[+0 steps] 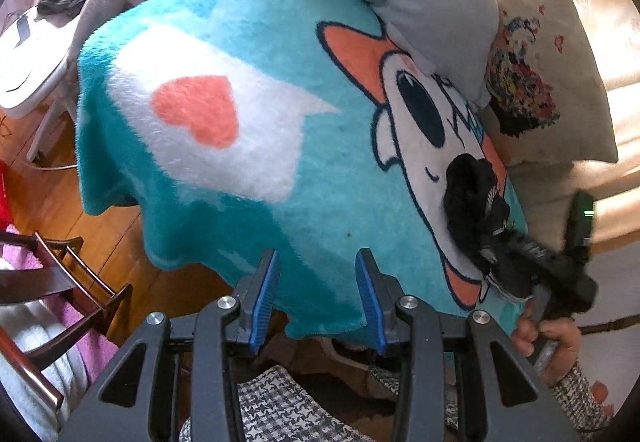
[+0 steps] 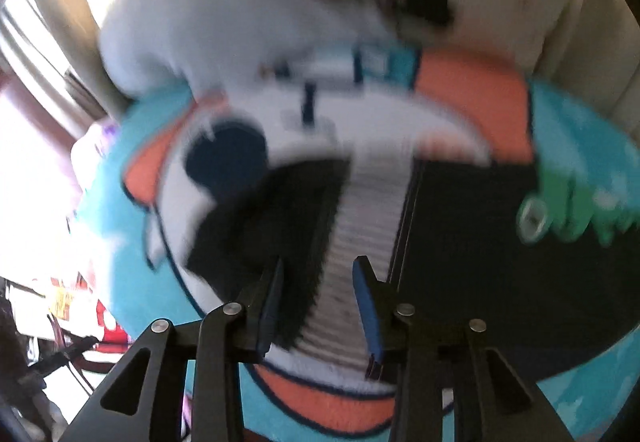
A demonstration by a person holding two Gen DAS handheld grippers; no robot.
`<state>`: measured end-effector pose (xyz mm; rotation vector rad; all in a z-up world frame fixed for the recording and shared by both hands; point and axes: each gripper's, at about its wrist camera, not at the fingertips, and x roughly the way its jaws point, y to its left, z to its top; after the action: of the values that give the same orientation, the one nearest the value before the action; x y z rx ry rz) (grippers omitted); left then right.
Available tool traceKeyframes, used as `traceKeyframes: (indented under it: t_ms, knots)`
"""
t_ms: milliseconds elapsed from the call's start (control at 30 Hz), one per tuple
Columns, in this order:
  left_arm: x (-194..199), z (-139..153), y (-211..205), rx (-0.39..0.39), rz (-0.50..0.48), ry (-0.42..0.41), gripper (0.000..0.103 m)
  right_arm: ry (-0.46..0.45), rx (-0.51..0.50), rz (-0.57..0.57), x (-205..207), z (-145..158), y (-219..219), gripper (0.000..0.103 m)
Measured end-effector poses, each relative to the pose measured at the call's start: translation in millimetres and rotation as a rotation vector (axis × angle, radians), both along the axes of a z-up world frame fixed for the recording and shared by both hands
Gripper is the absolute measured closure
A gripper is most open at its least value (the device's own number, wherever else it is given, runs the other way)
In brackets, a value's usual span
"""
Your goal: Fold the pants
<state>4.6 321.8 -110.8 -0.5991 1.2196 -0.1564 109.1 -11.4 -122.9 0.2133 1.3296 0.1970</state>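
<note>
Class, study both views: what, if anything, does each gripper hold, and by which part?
Left gripper: nothing, its jaws stand open over the blanket. Right gripper: at the black pants, but blur hides whether it grips them.

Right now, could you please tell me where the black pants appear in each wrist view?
Left wrist view: the black pants lie bunched at the right, on the blanket's white cartoon face.
Right wrist view: blurred, they fill the centre and right.
Shared landmark: the turquoise cartoon blanket.

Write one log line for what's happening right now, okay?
pants: bunched, black, on blanket | left gripper: open, empty | right gripper: over pants, open | fold: not started
</note>
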Motion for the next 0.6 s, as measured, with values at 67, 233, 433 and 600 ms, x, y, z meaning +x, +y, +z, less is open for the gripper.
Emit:
traceKeyframes:
  t_ms: [67, 233, 433, 600]
  knots:
    - [1.2, 1.1, -4.9, 0.010, -0.021, -0.002, 0.065, -0.024, 0.003, -0.026, -10.1, -0.1, -3.3, 0.064]
    - [3.1, 2.8, -14.6, 0.060, -0.057, 0.005, 0.065, -0.125, -0.039, -0.007, -32.2, 25.9, -5.3, 0.052]
    - [-2.1, 17.2, -30.8, 0.108, -0.054, -0.012, 0.064, -0.172, -0.043, 0.004, -40.0, 40.0, -15.3, 0.048]
    - [-10.5, 40.3, -54.8, 0.153, -0.026, -0.049, 0.057, -0.196, -0.011, 0.014, -40.8, 44.0, -34.7, 0.047]
